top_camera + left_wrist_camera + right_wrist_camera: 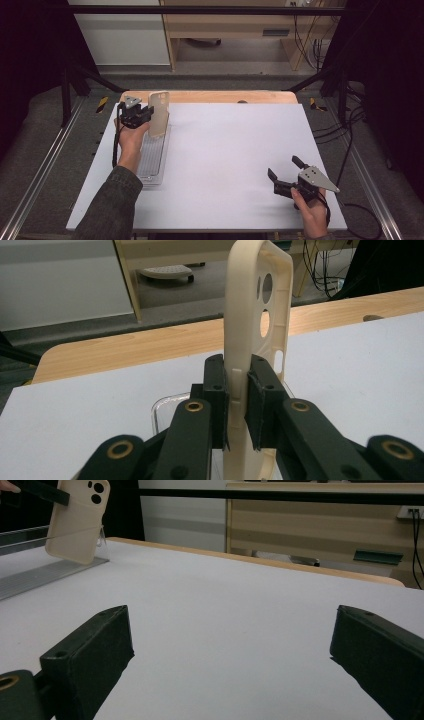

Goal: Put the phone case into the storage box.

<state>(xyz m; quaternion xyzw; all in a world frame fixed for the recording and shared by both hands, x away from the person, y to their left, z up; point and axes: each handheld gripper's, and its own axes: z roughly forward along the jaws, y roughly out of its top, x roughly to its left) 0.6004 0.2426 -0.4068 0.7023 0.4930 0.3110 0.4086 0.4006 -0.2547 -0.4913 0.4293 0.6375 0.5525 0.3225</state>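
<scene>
a: case [159,113] first — cream phone case, clamped by its long side edge in the left gripper [141,115], standing nearly upright above the far end of the clear tray [152,165] at the table's left side.

b: clamped for sure? from above i see the hand and the grey plate more than the jaws.

a: the left gripper view settles it. both black pads [216,400] press on the case's side wall, one on each face, with no gap. camera cut-outs point up and away from the hand.

b: and the right gripper [283,175]?

a: resting low on the white table [225,150] at the near right, well apart from the case. its jaws stand wide, nothing between them. in its own view the bare table lies between the two pads, with the case [76,520] far off at the upper left.

b: so which step is this?

a: my reading: the case is lifted clear of the tray and held in the air, either just taken out or about to be set in. i can't tell which from this alone. i also can't tell whether its lower end touches the tray or hangs just above it.

b: what does the next move need?

a: if it goes down, tip it from upright to flat and line its long side with the tray's length before loosening the jaws, or it will land on the rim. if it's a handover, the right gripper must cross the table and take the free long edge before the left one lets go.
</scene>
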